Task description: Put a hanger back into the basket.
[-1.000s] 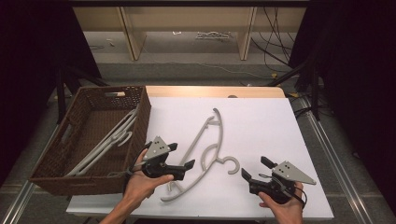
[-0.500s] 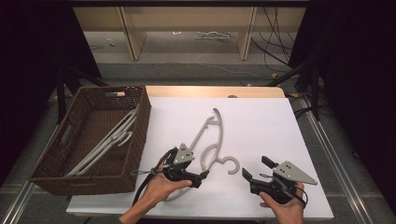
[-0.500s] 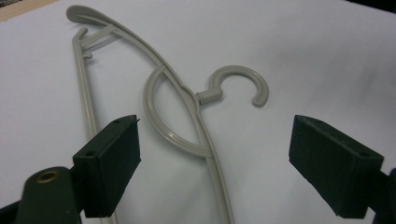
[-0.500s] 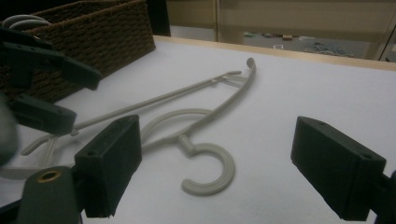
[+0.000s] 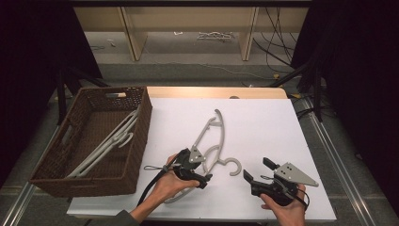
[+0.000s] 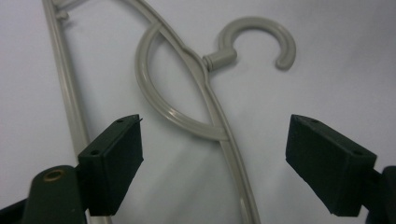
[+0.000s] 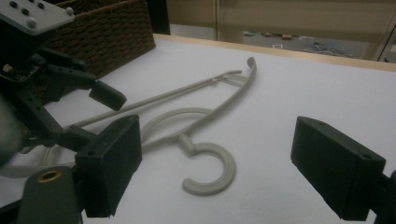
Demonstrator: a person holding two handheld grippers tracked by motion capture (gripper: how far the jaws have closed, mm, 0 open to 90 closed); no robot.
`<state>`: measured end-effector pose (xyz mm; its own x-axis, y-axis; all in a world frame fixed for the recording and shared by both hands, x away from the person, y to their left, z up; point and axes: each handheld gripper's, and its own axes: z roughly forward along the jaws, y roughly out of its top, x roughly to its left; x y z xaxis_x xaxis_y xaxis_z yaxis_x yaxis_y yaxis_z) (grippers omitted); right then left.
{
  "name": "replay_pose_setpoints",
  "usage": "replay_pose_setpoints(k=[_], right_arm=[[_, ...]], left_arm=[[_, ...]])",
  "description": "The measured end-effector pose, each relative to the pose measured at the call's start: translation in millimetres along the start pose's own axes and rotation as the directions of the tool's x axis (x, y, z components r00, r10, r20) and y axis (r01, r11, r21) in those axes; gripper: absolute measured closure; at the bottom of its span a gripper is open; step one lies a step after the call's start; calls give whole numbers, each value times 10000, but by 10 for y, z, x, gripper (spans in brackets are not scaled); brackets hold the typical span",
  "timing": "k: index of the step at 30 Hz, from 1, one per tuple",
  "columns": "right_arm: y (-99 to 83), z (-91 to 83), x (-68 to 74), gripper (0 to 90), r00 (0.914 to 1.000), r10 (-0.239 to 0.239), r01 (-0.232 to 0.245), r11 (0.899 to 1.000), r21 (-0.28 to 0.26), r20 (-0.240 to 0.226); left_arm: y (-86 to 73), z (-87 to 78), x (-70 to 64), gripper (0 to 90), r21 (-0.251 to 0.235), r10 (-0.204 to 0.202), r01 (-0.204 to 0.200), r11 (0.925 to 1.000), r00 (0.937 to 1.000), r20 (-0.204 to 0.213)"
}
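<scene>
Left gripper view is showing the left hand-held gripper [image 6: 212,163] spread wide over the grey plastic hanger [image 6: 196,70] lying flat on the table [image 6: 336,56]. Light, stiff and slick; the thin shoulder bar looks the best hold.

- The right claw [image 7: 217,163] stands with its two black jaws wide apart, nothing between them.
- Just ahead of it, a grey hanger [image 7: 205,116] lies flat on the white counter [image 7: 303,88], hook end nearest.
- Ahead to its left, the left claw [image 7: 100,109] hovers over the hanger's bar.
- Beyond that, a wicker basket [image 7: 107,32] sits.
</scene>
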<state>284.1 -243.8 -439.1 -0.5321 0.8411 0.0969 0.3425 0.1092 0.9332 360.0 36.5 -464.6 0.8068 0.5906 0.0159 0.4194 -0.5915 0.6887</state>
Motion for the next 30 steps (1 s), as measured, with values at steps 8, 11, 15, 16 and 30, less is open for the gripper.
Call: replay_pose_setpoints(k=[8, 11, 15, 16, 30], right_arm=[[1, 1, -1, 174, 10000, 17, -17, 9999, -99, 10], [-1, -7, -12, 174, 10000, -20, 20, 10000, 5, 19], [4, -14, -14, 176, 10000, 5, -6, 9999, 152, 92], [4, -13, -17, 176, 9999, 9, -11, 10000, 90, 141], [0, -16, -39, 176, 9999, 52, -51, 10000, -29, 98]], left_arm=[[35, 148, -73, 291, 1766, 505, -548, 9828, 9983, 284], [72, 162, -59, 309, 1880, 399, -435, 9812, 9989, 227], [152, 176, -19, 357, 2554, 529, -647, 9647, 9972, 529], [165, 187, -26, 367, 2787, 347, -496, 9591, 9977, 583], [272, 268, 54, 558, 3411, 722, -1088, 9337, 9903, 1184]])
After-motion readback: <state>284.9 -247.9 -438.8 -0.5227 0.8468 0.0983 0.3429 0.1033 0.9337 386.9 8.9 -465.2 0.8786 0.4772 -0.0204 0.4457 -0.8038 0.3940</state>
